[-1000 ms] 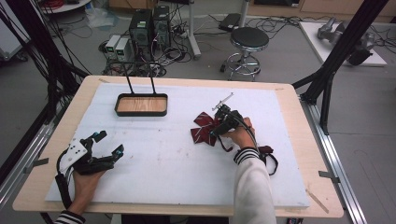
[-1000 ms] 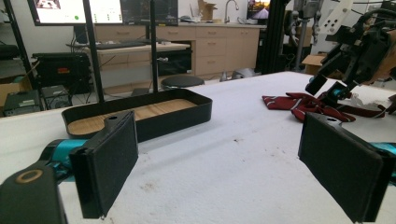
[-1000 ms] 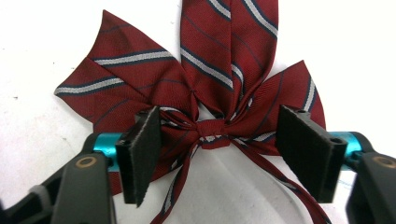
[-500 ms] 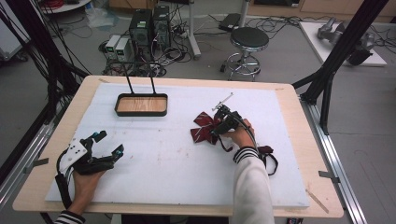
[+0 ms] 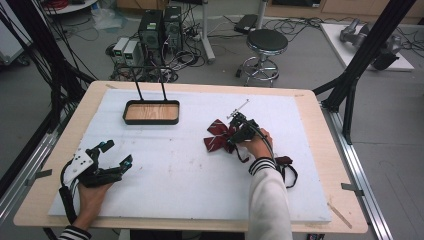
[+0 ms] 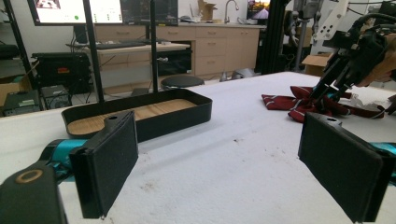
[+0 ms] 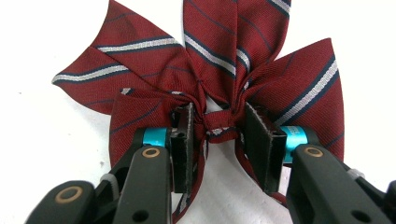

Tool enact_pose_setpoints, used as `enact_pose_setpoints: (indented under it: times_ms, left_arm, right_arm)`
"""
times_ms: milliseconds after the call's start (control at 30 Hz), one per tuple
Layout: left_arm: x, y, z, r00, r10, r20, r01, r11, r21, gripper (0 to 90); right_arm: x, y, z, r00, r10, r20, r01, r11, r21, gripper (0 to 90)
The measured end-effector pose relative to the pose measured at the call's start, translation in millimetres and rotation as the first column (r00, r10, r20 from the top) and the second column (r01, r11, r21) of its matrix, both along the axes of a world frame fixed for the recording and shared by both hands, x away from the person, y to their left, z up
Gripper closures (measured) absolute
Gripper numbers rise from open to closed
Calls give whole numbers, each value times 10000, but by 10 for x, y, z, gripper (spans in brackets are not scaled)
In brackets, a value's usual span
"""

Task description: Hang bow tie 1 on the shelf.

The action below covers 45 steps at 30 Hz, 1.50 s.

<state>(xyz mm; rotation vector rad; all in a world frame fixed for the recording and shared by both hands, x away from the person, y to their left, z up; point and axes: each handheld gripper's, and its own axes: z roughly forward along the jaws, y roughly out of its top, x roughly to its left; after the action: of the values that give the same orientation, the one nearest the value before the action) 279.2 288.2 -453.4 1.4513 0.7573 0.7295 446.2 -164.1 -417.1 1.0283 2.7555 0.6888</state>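
Maroon striped bow tie (image 5: pixel 217 136) lies right of frame centre on the white table pad (image 5: pixel 175 170), well apart from the wooden tray (image 5: pixel 151 112) at upper left. Judged light, soft, floppy; the central knot is the firmest hold. Right gripper (image 7: pixel 217 122) brackets that knot, jaws narrow, pads touching fabric; full clamp uncertain. The right gripper view alone shows this contact. Left gripper (image 6: pixel 219 154) rests lower left, jaws wide, empty.

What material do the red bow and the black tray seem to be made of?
The bow looks like woven fabric, perhaps silky polyester: a fine ribbed weave shows, with white and dark stripes and soft gathered folds at its knot. The tray has a smooth matte black rim, plastic or painted metal, hard to tell, and a floor with light wood grain.
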Motion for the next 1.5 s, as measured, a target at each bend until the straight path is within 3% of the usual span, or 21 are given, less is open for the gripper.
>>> enact_pose_setpoints:
  times_ms: [333, 567, 967, 1100, 1233, 1500]
  left_arm:
    - [0, -1, 0, 10000, 6, -1, -6, 10000, 1, 125]
    - [-1, -1, 0, 10000, 9, -2, -9, 10000, 8, 125]
    - [-1, -1, 0, 10000, 12, 0, -12, 10000, 45, 125]
    - [-1, -1, 0, 10000, 13, -3, -13, 10000, 46, 125]
    - [-1, -2, 0, 10000, 12, 2, -12, 10000, 55, 125]
    - [2, -2, 1, 10000, 10, -13, -10, 10000, 57, 125]
  right_arm:
    - [-22, 22, 31, 9999, -17, 114, 20, 9998, -223, 665]
    - [-35, 7, 68, 9996, -57, 286, 56, 10000, 47, 666]
    - [-83, -33, 238, 9927, -363, 1149, 237, 9937, 1099, 666]
    - [-104, -25, 301, 9870, -451, 1541, 208, 9875, 1560, 666]
    - [-113, -24, 334, 9844, -663, 1630, 315, 9778, 2072, 666]
    - [-139, -3, 402, 9717, -875, 2195, 279, 9649, 2610, 665]
